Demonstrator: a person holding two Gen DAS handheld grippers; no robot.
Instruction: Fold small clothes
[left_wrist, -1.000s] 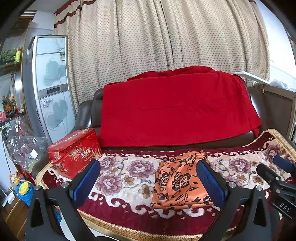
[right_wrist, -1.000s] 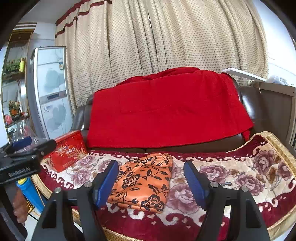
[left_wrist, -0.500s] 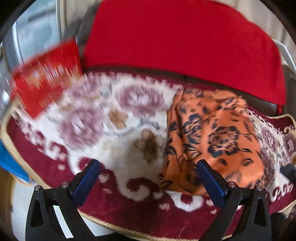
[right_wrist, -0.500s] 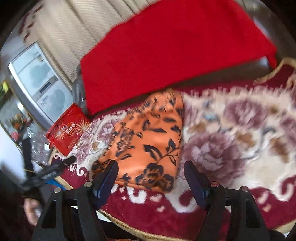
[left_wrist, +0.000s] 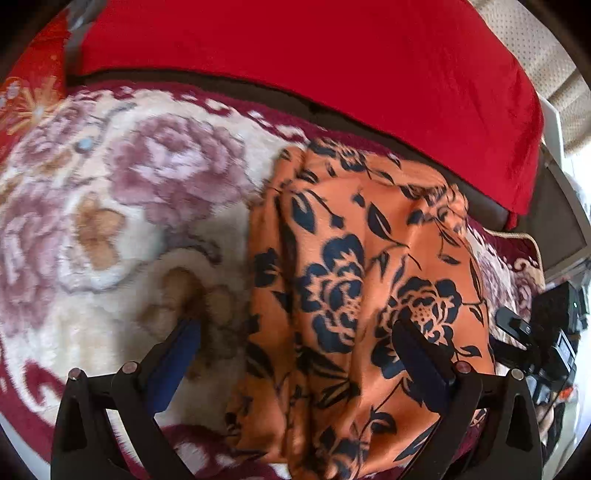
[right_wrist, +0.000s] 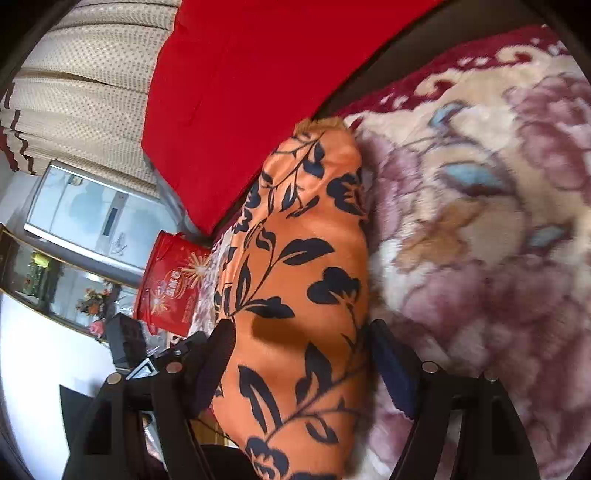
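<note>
Left wrist view, smooth orange floral garment (left_wrist: 362, 280) on plush rose-patterned blanket (left_wrist: 122, 206), both grippers' fingers wide.

The supporting surface was a dark sofa (left_wrist: 491, 206) whose seat was covered by a plush floral blanket (left_wrist: 122, 206), cream with mauve flowers and a maroon border. An orange garment (left_wrist: 354, 280) with a dark floral print lay flat directly on the blanket, towards one side of it. A red printed box (right_wrist: 170, 284) stood on the blanket near the sofa's far end. A red cloth (left_wrist: 314, 55) was draped over the backrest.
</note>
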